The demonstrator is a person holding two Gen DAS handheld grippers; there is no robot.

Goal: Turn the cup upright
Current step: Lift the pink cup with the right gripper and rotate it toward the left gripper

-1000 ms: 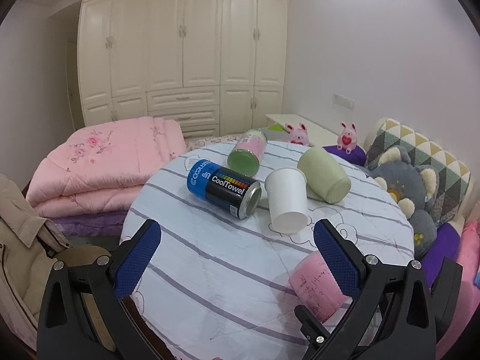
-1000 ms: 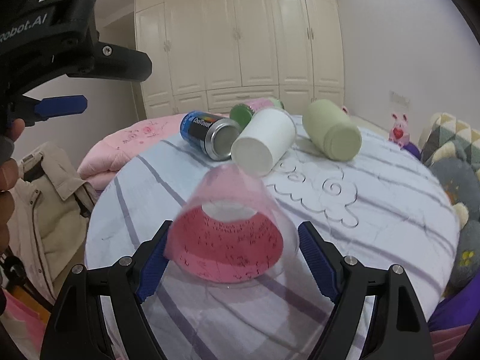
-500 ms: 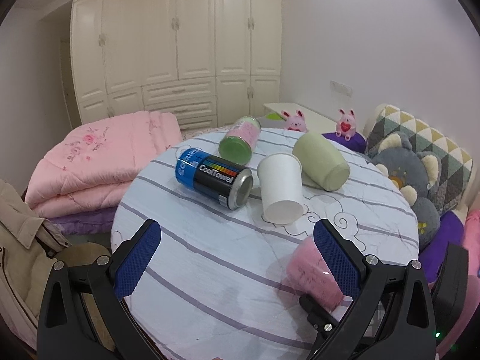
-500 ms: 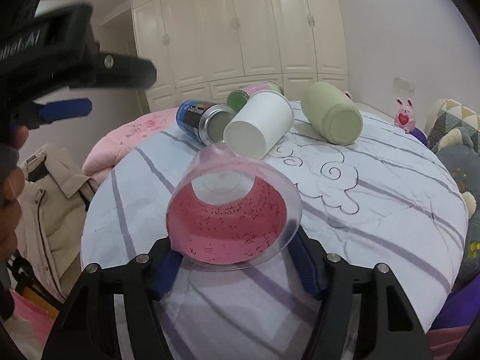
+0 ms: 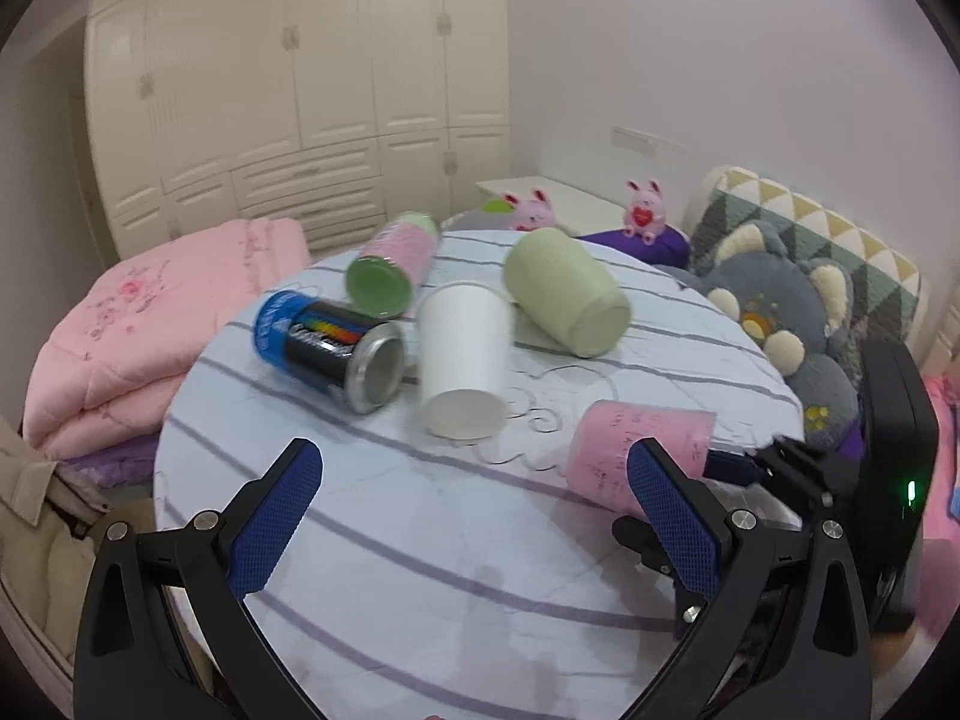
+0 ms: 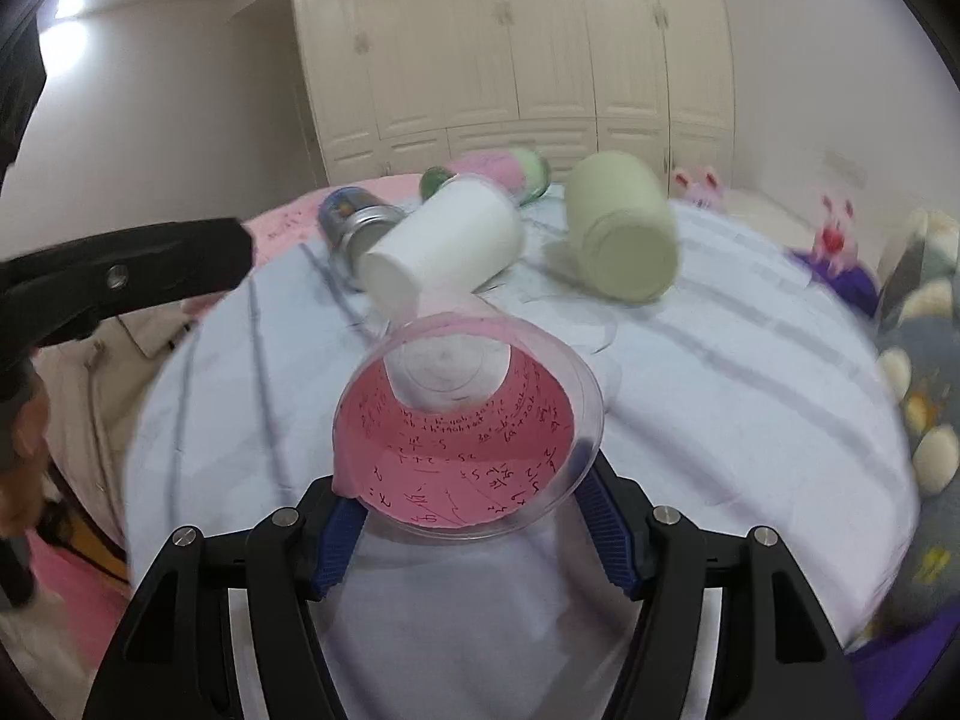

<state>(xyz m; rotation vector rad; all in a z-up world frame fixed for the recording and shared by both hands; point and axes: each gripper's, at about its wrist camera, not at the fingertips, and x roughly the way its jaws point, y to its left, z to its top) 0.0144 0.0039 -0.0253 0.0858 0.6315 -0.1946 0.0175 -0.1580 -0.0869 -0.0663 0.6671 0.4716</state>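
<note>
Right gripper (image 6: 468, 516) clamps the pink cup (image 6: 468, 450) by its rim, tilted near the table's (image 5: 420, 540) right edge; thin plastic may slip. Left gripper (image 5: 474, 516) gapes empty

The cup (image 6: 468, 426) is clear glossy plastic lined with pink paper bearing handwriting. The right hand-held gripper (image 6: 465, 516) is matt black plastic with blue textured pads (image 6: 609, 519). The surface (image 5: 420, 540) wears striped matt cloth. At 11 o'clock lies a shiny metal can (image 5: 333, 348); beside it a matt white paper cup (image 5: 462, 360).
</note>
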